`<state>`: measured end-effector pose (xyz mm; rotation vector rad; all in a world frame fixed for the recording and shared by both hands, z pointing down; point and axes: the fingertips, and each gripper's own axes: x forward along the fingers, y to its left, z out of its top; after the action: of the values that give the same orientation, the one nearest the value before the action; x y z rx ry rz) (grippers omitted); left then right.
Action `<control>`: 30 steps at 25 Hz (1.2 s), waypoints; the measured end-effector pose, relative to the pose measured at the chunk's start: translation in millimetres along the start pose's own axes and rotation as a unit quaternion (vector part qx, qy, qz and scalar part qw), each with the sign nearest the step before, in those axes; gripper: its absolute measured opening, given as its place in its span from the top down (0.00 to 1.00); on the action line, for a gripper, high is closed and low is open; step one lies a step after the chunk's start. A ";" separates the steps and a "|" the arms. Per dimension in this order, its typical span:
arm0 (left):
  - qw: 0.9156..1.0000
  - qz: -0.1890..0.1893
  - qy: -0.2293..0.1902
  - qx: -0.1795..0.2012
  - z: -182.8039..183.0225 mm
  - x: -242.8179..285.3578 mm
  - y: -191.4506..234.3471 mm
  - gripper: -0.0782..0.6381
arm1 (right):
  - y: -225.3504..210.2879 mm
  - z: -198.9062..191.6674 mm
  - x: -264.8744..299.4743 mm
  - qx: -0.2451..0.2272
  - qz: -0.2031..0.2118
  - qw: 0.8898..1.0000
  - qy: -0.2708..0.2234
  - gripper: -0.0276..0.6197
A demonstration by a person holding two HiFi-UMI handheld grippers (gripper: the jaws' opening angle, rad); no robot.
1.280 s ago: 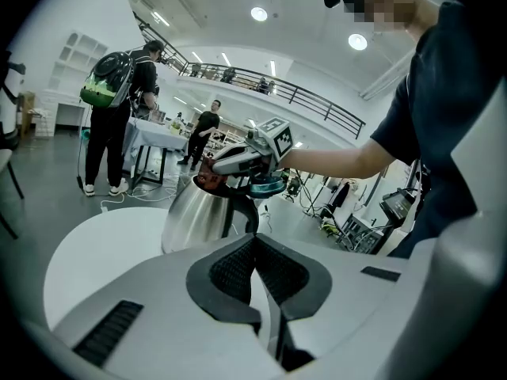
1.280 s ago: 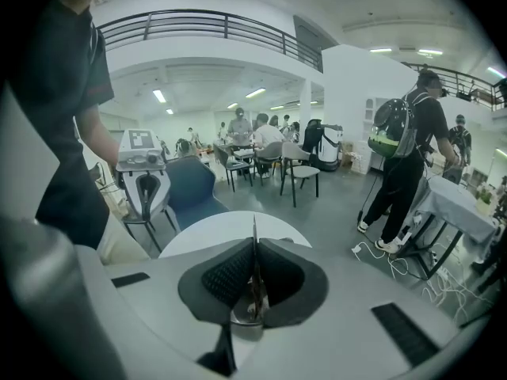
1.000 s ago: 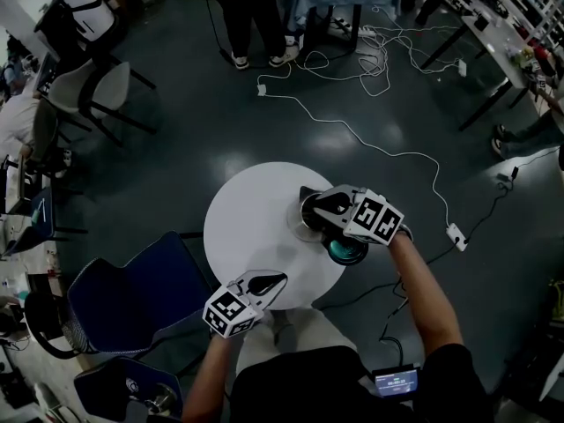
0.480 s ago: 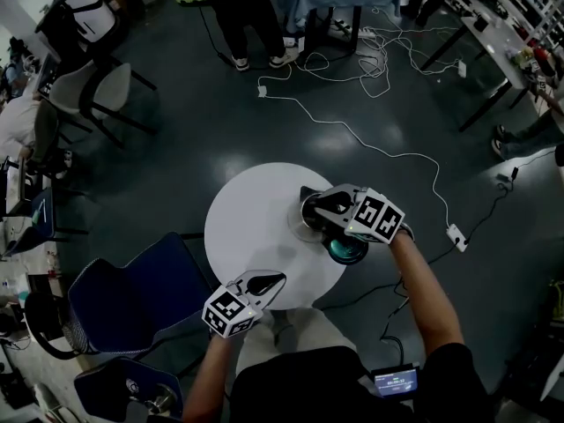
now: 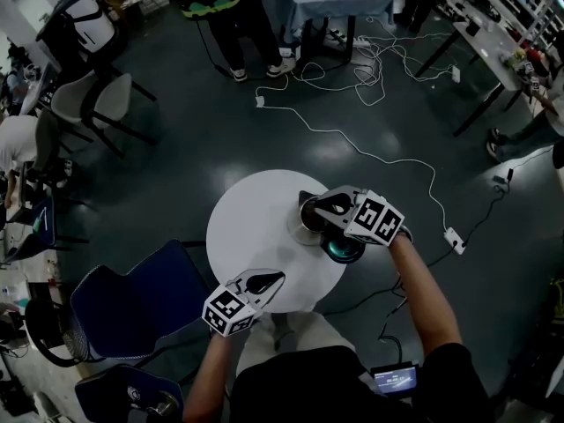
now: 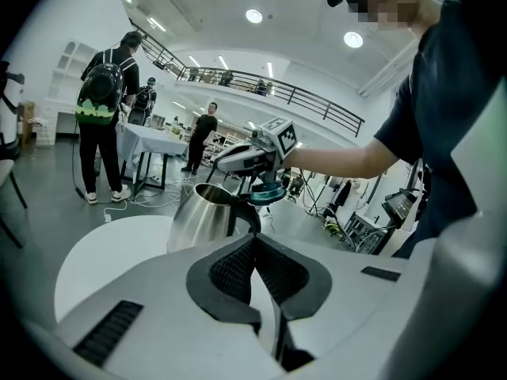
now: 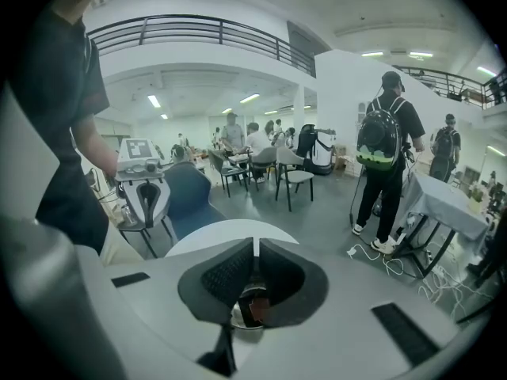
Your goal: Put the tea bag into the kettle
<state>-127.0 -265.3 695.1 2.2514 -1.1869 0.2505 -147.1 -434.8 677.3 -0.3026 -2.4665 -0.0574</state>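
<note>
Right tongs point(image 7: 255, 252) pinch tea bag point(image 7: 255, 310) over kettle point(image 6: 202, 216) mouth; left tongs point(image 6: 254, 240) pressed together, empty, near table point(image 5: 247, 227) edge.

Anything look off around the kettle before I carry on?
Nothing stands out. The kettle stands upright on the white table, with no spill showing around it. The right gripper hangs over its open mouth, jaws closed on what looks like the tea bag.

A white table point(image 5: 247, 227) — blue chair point(image 5: 132, 300) beside it, cables point(image 5: 370, 60) beyond
</note>
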 end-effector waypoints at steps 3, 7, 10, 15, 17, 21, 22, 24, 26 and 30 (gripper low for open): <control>1.000 -0.003 -0.003 0.015 12.6 -5.9 -2.7 0.87 | 3.5 11.7 -10.8 -0.009 -0.015 1.000 0.005 0.90; 0.999 -0.010 -0.017 0.033 34.1 -13.2 -9.8 0.87 | 9.9 26.2 -26.2 -0.006 -0.039 0.999 -0.005 0.91; 0.998 -0.011 -0.029 0.053 52.9 -20.0 -16.8 0.87 | 18.1 40.2 -40.1 0.001 -0.057 0.998 -0.018 0.92; 0.996 -0.014 -0.036 0.081 72.0 -36.2 -26.8 0.87 | 36.7 63.1 -58.7 0.017 -0.099 0.994 -0.044 0.92; 0.995 -0.016 -0.036 0.089 76.5 -42.0 -31.9 0.87 | 48.4 70.8 -65.2 0.028 -0.108 0.992 -0.059 0.92; 0.994 -0.022 -0.042 0.103 85.5 -53.7 -39.6 0.87 | 73.9 85.9 -76.2 0.036 -0.121 0.989 -0.078 0.92; 0.993 -0.023 -0.045 0.106 87.1 -56.8 -41.1 0.87 | 80.4 90.0 -78.6 0.039 -0.123 0.988 -0.084 0.92; 0.992 -0.024 -0.049 0.116 88.5 -62.8 -43.3 0.87 | 92.9 97.1 -82.2 0.046 -0.129 0.986 -0.096 0.93; 0.990 -0.027 -0.051 0.125 89.1 -69.7 -45.1 0.87 | 104.2 103.3 -83.8 0.053 -0.135 0.984 -0.106 0.93; 0.988 -0.031 -0.057 0.140 92.8 -86.8 -49.3 0.87 | 122.0 116.6 -85.0 0.062 -0.163 0.976 -0.129 0.93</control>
<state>-147.5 -236.1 563.5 2.5718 -1.1992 0.2832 -123.9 -319.9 529.1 0.1614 -2.7401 -0.0029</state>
